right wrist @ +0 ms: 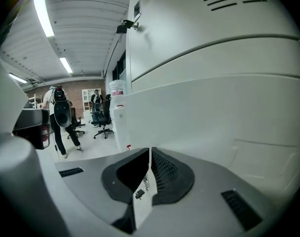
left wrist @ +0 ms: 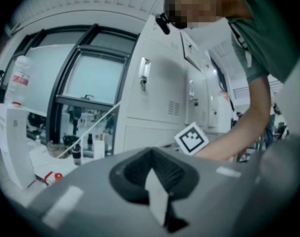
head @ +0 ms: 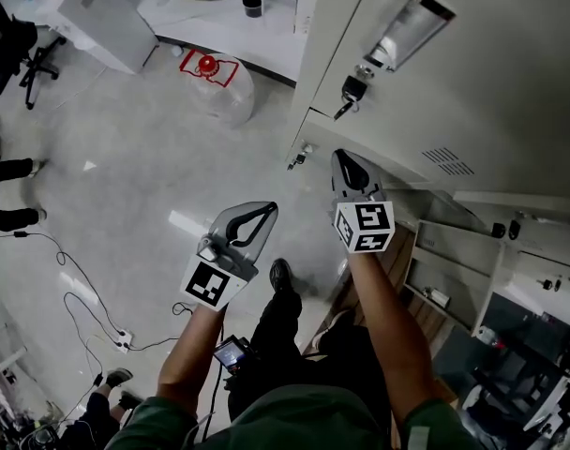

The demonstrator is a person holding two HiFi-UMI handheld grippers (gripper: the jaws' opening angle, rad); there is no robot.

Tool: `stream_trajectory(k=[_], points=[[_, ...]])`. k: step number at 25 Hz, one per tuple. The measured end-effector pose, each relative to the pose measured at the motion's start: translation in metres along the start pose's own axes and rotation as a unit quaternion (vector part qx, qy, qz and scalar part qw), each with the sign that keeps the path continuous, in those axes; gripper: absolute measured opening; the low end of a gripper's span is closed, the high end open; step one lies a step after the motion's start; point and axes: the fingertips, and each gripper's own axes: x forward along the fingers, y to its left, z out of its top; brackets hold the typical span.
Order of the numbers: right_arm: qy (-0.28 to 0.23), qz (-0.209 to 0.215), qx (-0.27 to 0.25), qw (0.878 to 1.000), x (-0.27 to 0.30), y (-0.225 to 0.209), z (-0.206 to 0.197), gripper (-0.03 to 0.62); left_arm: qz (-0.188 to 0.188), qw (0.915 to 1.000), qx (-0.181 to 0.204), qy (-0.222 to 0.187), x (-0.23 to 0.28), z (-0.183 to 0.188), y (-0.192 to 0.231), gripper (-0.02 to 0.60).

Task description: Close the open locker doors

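Note:
A bank of pale grey lockers fills the right of the head view. One door carries a metal handle with a key; the door below has a small key at its edge. My right gripper is shut and empty, its tip at or just off that lower door, whose face fills the right gripper view. My left gripper is shut on nothing, held out over the floor to the left of the lockers. Open compartments show lower right. The left gripper view shows the locker fronts.
A clear water bottle with a red cap lies on the floor by a white bench. Cables and a power strip trail at lower left. People stand at the left edge, and office chairs stand beyond.

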Motion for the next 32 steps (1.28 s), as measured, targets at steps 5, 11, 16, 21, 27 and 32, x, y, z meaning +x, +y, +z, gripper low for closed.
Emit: stream_trajectory(k=[5, 11, 16, 21, 27, 32], points=[[0.01, -0.025, 0.0, 1.0, 0.007, -0.013, 0.003, 0.008, -0.005, 1.0, 0.006, -0.005, 0.005, 0.012, -0.002, 0.003], [0.011, -0.013, 0.023, 1.0, -0.013, -0.006, 0.01, 0.009, -0.013, 0.9997, 0.014, -0.012, 0.009, 0.036, -0.015, 0.003], [-0.025, 0.01, 0.007, 1.0, -0.057, 0.011, 0.043, 0.008, -0.025, 0.9993, 0.022, -0.018, 0.014, 0.061, -0.032, 0.002], [-0.07, 0.019, -0.015, 0.997, -0.114, 0.021, 0.086, 0.008, -0.048, 0.9981, 0.028, -0.028, 0.023, 0.087, -0.061, 0.003], [-0.112, 0.019, -0.041, 0.993, -0.189, 0.018, 0.12, 0.008, -0.082, 0.9954, 0.038, -0.032, 0.04, 0.112, -0.112, 0.003], [-0.128, 0.007, -0.045, 0.991, -0.242, 0.009, 0.133, 0.008, -0.11, 0.9923, 0.044, -0.035, 0.052, 0.128, -0.154, 0.002]])
